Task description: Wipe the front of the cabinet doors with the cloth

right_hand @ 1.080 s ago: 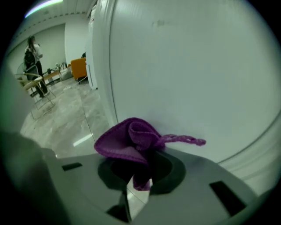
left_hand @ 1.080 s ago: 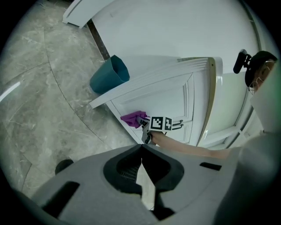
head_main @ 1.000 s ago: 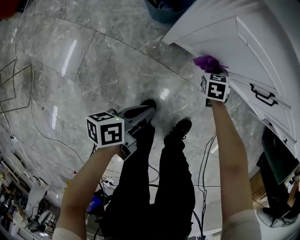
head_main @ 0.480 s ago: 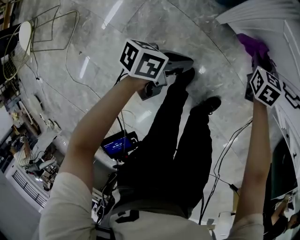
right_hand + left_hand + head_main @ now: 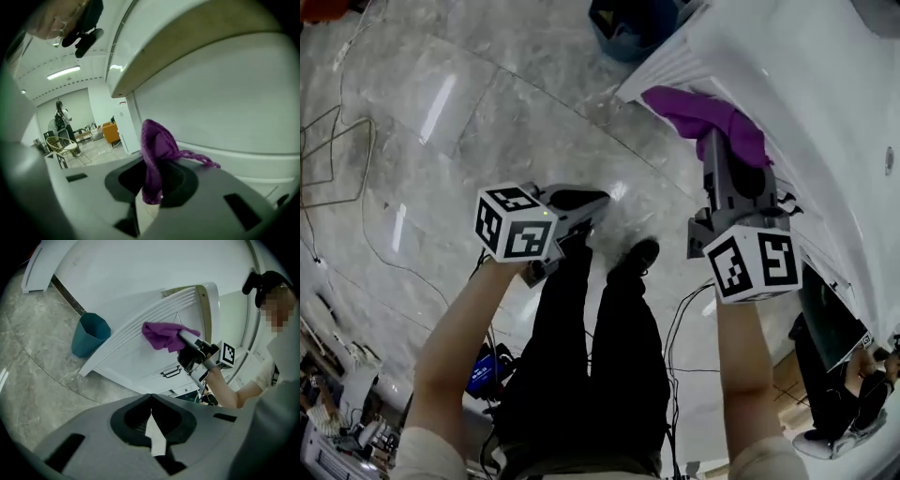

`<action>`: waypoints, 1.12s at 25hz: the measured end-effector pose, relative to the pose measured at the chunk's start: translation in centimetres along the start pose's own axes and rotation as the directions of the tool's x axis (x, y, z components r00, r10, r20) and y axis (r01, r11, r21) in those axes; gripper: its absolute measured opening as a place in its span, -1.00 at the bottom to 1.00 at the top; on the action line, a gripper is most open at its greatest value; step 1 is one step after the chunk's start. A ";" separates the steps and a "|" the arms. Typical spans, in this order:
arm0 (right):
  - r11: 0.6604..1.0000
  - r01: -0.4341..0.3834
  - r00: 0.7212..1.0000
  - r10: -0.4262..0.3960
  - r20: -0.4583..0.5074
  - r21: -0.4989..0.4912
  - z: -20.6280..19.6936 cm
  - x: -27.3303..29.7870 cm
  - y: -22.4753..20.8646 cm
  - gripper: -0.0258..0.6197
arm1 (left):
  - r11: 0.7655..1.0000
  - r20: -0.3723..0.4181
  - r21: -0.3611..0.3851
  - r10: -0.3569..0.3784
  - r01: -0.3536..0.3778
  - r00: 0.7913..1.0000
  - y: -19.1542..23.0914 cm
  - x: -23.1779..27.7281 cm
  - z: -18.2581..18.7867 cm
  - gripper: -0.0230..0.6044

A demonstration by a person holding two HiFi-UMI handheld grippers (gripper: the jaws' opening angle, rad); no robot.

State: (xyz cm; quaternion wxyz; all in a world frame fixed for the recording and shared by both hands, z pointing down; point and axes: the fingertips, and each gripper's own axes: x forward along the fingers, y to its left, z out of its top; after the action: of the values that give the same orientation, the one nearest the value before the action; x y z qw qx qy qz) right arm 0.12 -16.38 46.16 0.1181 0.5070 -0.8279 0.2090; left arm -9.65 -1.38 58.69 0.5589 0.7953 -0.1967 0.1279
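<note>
A purple cloth [image 5: 705, 120] is pinched in my right gripper [image 5: 712, 141], which is shut on it and holds it against the white cabinet door [image 5: 806, 103]. The same cloth [image 5: 164, 336] shows in the left gripper view, pressed on the door [image 5: 140, 357] above a black handle [image 5: 171, 373]. In the right gripper view the cloth [image 5: 157, 157] hangs from the jaws close to the door panel [image 5: 225, 108]. My left gripper [image 5: 572, 220] hangs low over the floor, away from the cabinet, shut with nothing between its jaws [image 5: 154, 439].
A teal bin [image 5: 89, 333] stands on the marble floor [image 5: 469, 112] beside the cabinet's left end; in the head view the bin [image 5: 628, 23] is at the top. Cables [image 5: 337, 159] lie on the floor at left. My legs and shoes [image 5: 637, 258] are below.
The head view has swung about. My right gripper with the cloth now sits higher on the cabinet front than one second ago. The left gripper stays low over the floor.
</note>
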 end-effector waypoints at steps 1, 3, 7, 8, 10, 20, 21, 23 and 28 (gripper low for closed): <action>1.000 0.003 1.000 -0.003 0.002 -0.003 0.2 0.2 -0.3 -0.73 | 1.000 -0.010 -0.009 -0.002 0.002 1.000 -0.1 0.8 -0.3 -0.86; 0.999 0.026 1.000 -0.026 0.000 0.019 -0.1 0.8 -0.9 -0.73 | 1.000 -0.040 -0.009 -0.015 0.014 0.999 -0.2 1.9 -1.1 -0.86; 0.996 0.065 0.998 -0.065 0.008 0.057 -0.6 2.1 -1.1 -0.73 | 1.000 -0.079 0.010 -0.027 0.027 0.997 -0.2 2.0 -2.6 -0.86; 0.996 0.068 0.998 -0.069 0.010 0.062 -0.6 2.2 -0.9 -0.73 | 1.000 -0.077 0.005 -0.029 0.029 0.997 0.0 1.8 -2.7 -0.86; 0.995 0.067 0.998 -0.068 0.010 0.080 -0.4 2.5 -0.4 -0.73 | 0.999 -0.067 -0.018 -0.035 0.034 0.997 0.4 1.3 -2.9 -0.86; 0.995 0.063 0.994 -0.070 0.086 0.076 2.1 1.9 0.2 -0.73 | 0.997 -0.031 -0.066 -0.030 0.028 0.999 1.7 -0.1 -3.6 -0.86; 0.996 0.070 0.994 -0.074 0.075 0.059 1.4 2.3 0.1 -0.73 | 0.997 -0.025 -0.071 -0.030 0.028 0.999 1.8 -0.1 -3.7 -0.86; 0.996 0.085 0.995 -0.086 0.044 0.037 -0.4 3.2 -0.4 -0.73 | 0.996 -0.014 -0.082 -0.031 0.030 0.999 2.0 0.0 -3.9 -0.86; 0.995 0.097 0.995 -0.098 -0.025 -0.014 -4.7 5.8 -1.6 -0.73 | 0.994 -0.013 -0.103 -0.027 0.026 1.000 2.6 0.4 -4.6 -0.86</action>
State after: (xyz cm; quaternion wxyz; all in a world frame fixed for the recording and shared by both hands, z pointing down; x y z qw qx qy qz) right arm -1.22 -19.43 53.07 0.1420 0.5433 -0.8018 0.2043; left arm -10.44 2.13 62.59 0.6021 0.7672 -0.1884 0.1158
